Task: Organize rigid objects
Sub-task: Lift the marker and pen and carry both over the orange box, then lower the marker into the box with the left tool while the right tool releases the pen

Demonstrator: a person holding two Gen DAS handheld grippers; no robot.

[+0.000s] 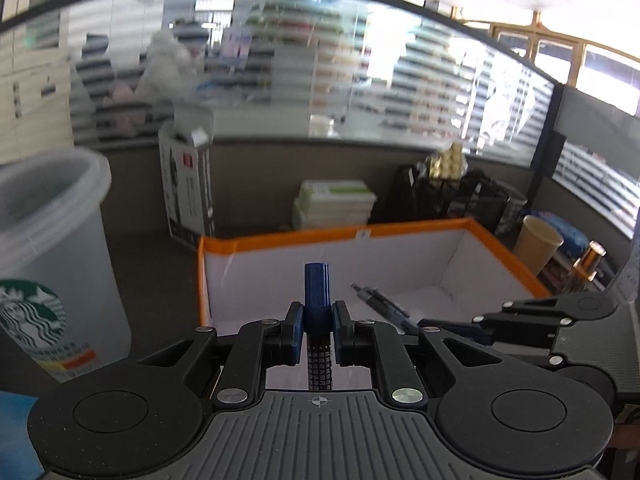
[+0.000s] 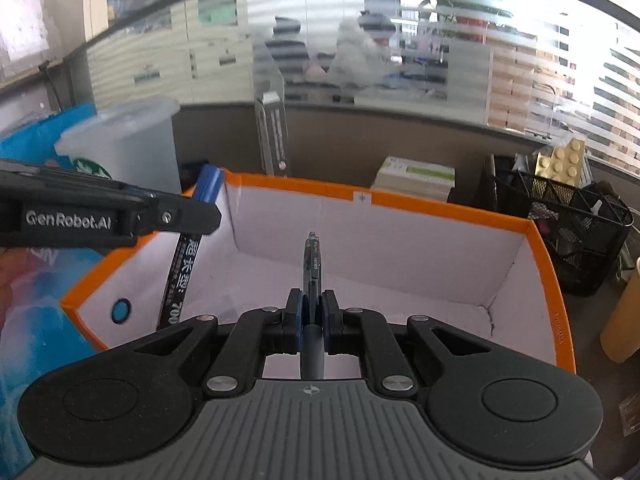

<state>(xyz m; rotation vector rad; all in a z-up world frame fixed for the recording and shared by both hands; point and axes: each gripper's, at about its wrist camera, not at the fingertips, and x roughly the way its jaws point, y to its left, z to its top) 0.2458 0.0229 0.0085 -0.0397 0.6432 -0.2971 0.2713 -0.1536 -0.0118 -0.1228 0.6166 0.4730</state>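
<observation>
**Ana:** Left wrist view shows the left gripper clamped on a blue-capped marker, cap forward, above the near edge of the orange-rimmed box.

**Ben:** And the right gripper is closed on a dark pen, its tip aimed at the far wall of the same box.

**Ana:** Both items hang over the white floor, not yet resting on it.

**Ben:** Judging by that, each should go lower before letting go, so neither bounces. The marker sits near the left wall; the pen is more central.

**Ana:** Laying them parallel, well apart, would probably keep the grippers from colliding.
</observation>
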